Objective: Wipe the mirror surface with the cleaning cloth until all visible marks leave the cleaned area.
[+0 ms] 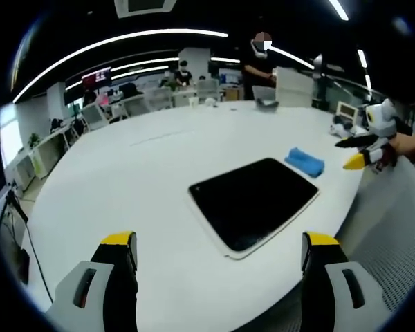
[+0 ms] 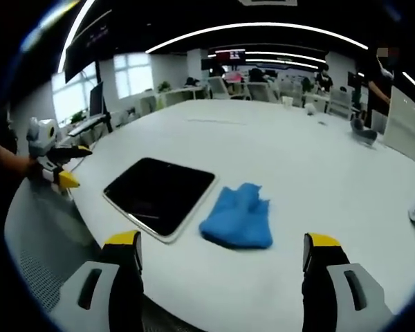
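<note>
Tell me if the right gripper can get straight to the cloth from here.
Probably yes. The right gripper is open, and the cloth lies just ahead of it on the table, beside the mirror, with nothing between.

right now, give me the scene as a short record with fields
mirror: dark rectangular panel lying flat on the white table
cloth: blue, crumpled, beside the mirror, not on it
left tool: open, holding nothing
right tool: open, holding nothing
wiping: not yet begun
</note>
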`<state>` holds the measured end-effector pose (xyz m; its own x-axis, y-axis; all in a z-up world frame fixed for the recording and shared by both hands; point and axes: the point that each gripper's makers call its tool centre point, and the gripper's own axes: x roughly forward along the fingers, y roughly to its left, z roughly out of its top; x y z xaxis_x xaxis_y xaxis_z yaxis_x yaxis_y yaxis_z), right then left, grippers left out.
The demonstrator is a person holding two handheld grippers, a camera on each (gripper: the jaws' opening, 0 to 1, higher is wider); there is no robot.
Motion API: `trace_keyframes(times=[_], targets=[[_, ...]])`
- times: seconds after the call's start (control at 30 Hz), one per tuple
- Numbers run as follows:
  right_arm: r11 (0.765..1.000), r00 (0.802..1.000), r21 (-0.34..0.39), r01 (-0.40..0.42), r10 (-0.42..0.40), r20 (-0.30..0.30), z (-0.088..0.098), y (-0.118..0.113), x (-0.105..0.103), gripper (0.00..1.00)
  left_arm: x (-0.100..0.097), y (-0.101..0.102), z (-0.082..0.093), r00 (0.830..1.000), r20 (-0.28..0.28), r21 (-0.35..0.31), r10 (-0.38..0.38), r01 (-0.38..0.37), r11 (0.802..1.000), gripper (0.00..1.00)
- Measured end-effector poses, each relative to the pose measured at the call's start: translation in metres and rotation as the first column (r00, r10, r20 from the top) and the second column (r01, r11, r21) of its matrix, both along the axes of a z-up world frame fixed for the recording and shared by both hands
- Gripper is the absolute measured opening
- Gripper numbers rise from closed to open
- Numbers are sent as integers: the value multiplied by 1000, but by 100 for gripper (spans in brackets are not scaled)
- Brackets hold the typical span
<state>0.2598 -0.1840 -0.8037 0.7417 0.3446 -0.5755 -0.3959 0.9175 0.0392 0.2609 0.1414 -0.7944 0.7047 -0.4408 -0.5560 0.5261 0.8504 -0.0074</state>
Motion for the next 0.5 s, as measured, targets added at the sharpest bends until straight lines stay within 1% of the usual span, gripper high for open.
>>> trace_keyframes(times=[0.17, 0.23, 0.27, 0.37, 0.5], targets=[[1000, 1000, 5, 18, -18, -16, -2, -2, -1, 96, 0, 1, -1, 1000, -4, 3, 8, -8, 1000, 99], [1000, 997, -4, 18, -18, -72, -9, -2, -6, 96, 0, 2, -1, 1000, -8, -1, 15, -15, 1000, 99], [1000, 996, 6, 22, -22, -85, -10, -2, -7, 96, 0, 2, -1, 1000, -10, -3, 14, -14, 1000, 99], [999, 993, 7, 47, -46, -108, -12, -6, -9, 93, 0, 0, 2, 1000, 4, 3, 5, -5, 1000, 99], [998, 990, 0, 69, -69, -123, -13, -10, -10, 93, 0, 2, 1, 1000, 3, 0, 10, -10, 1000, 99]])
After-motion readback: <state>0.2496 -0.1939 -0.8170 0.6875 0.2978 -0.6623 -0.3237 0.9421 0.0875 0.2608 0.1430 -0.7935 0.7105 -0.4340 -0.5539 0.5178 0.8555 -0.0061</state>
